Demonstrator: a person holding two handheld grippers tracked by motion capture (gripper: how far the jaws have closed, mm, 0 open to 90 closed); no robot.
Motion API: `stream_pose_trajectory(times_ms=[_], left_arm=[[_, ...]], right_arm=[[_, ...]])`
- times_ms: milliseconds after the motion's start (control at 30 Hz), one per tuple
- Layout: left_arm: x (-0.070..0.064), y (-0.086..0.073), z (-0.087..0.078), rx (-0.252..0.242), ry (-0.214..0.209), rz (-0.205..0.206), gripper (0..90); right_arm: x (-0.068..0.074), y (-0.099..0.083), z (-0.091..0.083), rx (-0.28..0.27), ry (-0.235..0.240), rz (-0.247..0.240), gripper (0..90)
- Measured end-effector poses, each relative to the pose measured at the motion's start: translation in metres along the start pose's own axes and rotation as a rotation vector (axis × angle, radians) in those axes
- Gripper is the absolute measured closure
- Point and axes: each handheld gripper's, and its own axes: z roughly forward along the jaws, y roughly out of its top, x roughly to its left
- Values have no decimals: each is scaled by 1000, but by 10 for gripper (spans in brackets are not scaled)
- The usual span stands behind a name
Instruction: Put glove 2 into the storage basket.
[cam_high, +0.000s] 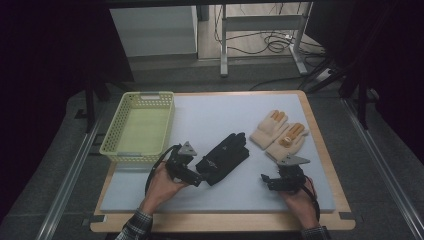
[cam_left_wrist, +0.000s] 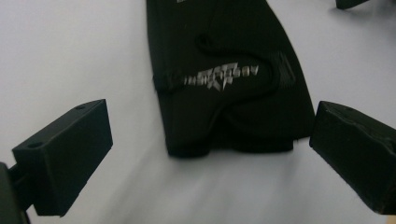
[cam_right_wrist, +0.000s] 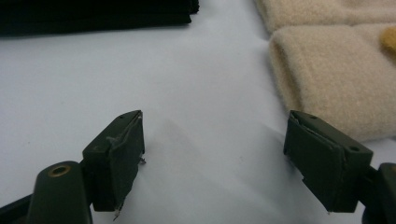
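Left gripper view: black glove (cam_left_wrist: 224, 79) cuff between spread left claw (cam_left_wrist: 212, 161) jaws.

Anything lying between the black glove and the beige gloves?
No. The high view shows bare white mat between the black glove and the beige gloves; both grippers sit nearer the person.

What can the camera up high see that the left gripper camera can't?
From the high view alone: the yellow basket, the tan gloves, both hands and the right gripper. From the left gripper view alone: silver lettering on the black glove's cuff, and its open fingers seen close, wide apart beside the cuff. Both share the black glove and the pale mat.
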Motion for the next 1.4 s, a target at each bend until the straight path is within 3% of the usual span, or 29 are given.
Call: stream_pose_trajectory(times_ms=[267,433,533,600,833,900,933,967,1067,1200,1333,1400], left_arm=[[-2,33,36,61,-19,33,0],[2,42,57,94,-22,17,0],[1,45,68,133,-54,16,0],[-3,44,73,158,-66,26,0],[-15,42,78,212,29,123,0],[-8,42,78,217,32,85,0],[-8,42,78,217,32,85,0],[1,41,78,210,14,50,0],[0,40,77,210,16,63,20],[-3,43,72,230,19,57,120],[1,44,65,232,18,36,354],[5,43,62,219,-2,7,451]], right_arm=[[0,0,0,0,0,1,202],[0,0,0,0,1,1,202],[0,0,0,0,1,1,202],[0,0,0,0,1,0,202],[0,0,0,0,0,0,202],[0,0,0,0,0,0,202],[0,0,0,0,0,0,202],[0,0,0,0,0,-1,202],[0,0,0,0,0,0,202],[0,0,0,0,0,0,201],[0,0,0,0,0,0,202],[0,0,0,0,0,-1,202]])
